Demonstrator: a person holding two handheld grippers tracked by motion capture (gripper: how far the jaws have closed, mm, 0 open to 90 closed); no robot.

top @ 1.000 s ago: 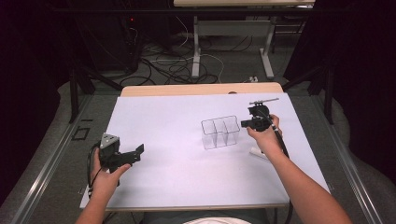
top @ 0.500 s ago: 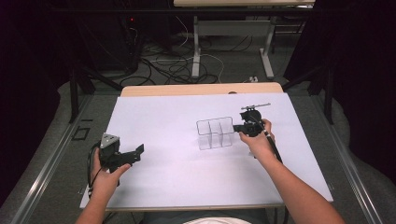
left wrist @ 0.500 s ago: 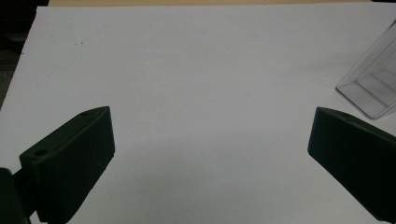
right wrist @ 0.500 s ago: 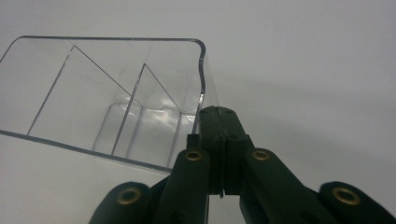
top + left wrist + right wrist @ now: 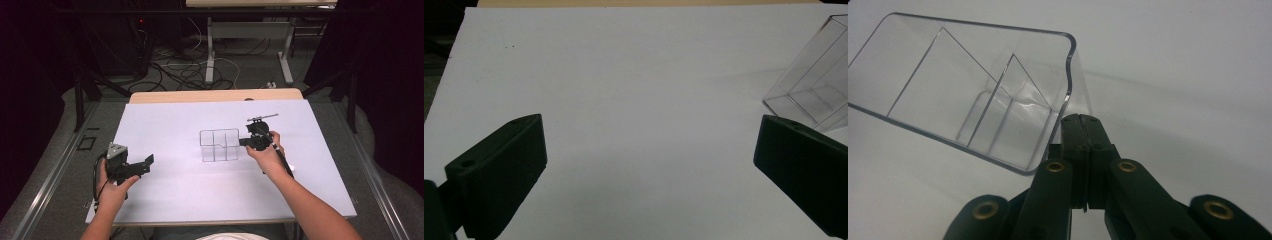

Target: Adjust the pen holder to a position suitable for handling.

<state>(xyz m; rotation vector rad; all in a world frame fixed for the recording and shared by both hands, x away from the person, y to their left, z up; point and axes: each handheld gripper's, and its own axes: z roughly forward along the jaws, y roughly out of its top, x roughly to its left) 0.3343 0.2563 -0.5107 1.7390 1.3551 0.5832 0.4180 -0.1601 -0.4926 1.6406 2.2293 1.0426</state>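
A clear plastic box (image 5: 219,146) with three compartments stands mid-table on the white sheet (image 5: 175,200). My right gripper (image 5: 245,142) is at its right end, shut, with the box's thin end wall pinched between its jaws. In the right gripper view the shut jaws (image 5: 1081,119) meet at the near corner of the clear box (image 5: 973,90), whose compartments hold nothing. My left gripper (image 5: 147,162) rests at the front left of the sheet, open, with nothing between its fingers. In the left gripper view (image 5: 650,127) the wide jaws frame bare sheet, and the clear box (image 5: 814,85) shows at the far right.
The table's wooden back edge (image 5: 215,95) shows beyond the sheet. Cables (image 5: 180,70) and a desk's legs (image 5: 210,55) stand on the floor behind. A thin rod (image 5: 261,118) sticks out above the right gripper.
The right gripper has moved left and a little toward me, bringing the clear box along with it. The left gripper has stayed where it was.
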